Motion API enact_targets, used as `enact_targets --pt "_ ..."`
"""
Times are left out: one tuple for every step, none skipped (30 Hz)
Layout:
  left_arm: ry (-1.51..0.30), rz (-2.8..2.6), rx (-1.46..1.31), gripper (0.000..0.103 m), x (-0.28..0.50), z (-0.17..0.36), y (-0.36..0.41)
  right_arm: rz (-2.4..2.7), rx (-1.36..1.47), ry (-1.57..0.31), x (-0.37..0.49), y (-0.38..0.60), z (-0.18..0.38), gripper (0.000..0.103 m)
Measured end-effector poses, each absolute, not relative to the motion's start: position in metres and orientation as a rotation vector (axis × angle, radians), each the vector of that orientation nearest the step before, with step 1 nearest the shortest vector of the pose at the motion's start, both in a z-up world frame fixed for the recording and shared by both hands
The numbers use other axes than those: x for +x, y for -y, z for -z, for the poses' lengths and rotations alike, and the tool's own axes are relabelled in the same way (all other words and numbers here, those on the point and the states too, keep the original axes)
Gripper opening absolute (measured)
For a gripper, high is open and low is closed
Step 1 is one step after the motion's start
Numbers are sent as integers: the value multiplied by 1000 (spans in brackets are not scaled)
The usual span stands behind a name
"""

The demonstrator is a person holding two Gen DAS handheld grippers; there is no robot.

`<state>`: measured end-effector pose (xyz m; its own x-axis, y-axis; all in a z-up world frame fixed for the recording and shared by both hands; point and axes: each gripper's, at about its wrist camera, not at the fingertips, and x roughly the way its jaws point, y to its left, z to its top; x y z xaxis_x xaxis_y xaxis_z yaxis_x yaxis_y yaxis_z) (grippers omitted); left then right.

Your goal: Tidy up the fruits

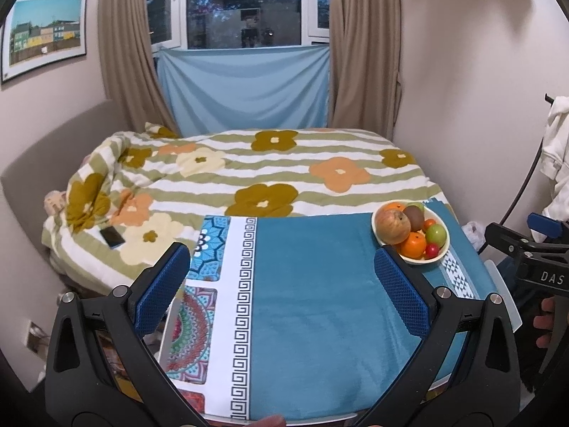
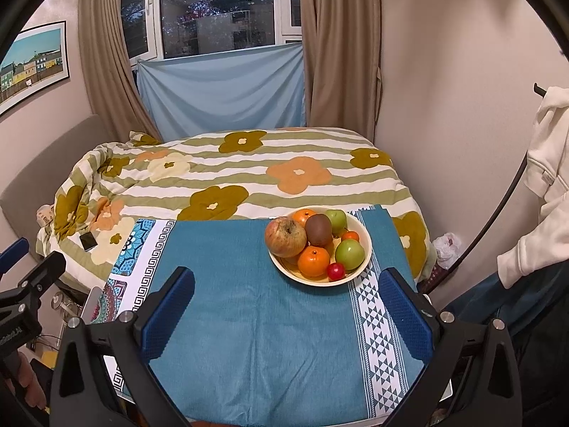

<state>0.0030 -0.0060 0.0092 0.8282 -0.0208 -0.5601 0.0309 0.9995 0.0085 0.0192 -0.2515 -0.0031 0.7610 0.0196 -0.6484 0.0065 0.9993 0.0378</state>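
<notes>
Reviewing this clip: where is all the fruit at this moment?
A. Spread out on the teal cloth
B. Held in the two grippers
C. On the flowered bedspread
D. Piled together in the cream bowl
D. The red-yellow apple, kiwi, oranges and green apples all sit in the cream bowl; both the left gripper and right gripper are open and empty.

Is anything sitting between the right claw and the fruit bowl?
Nothing visible. Only bare blue cloth lies between the open right claw and the fruit bowl; the left claw is off to the side.
</notes>
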Motion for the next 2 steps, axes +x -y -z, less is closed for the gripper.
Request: enact_targets --pt "-592 27 15 103 3 -10 5 -7 40 -709 18 252 4 103" --pt "-592 28 14 103 3 -10 4 -6 41 -712 17 253 6 103"
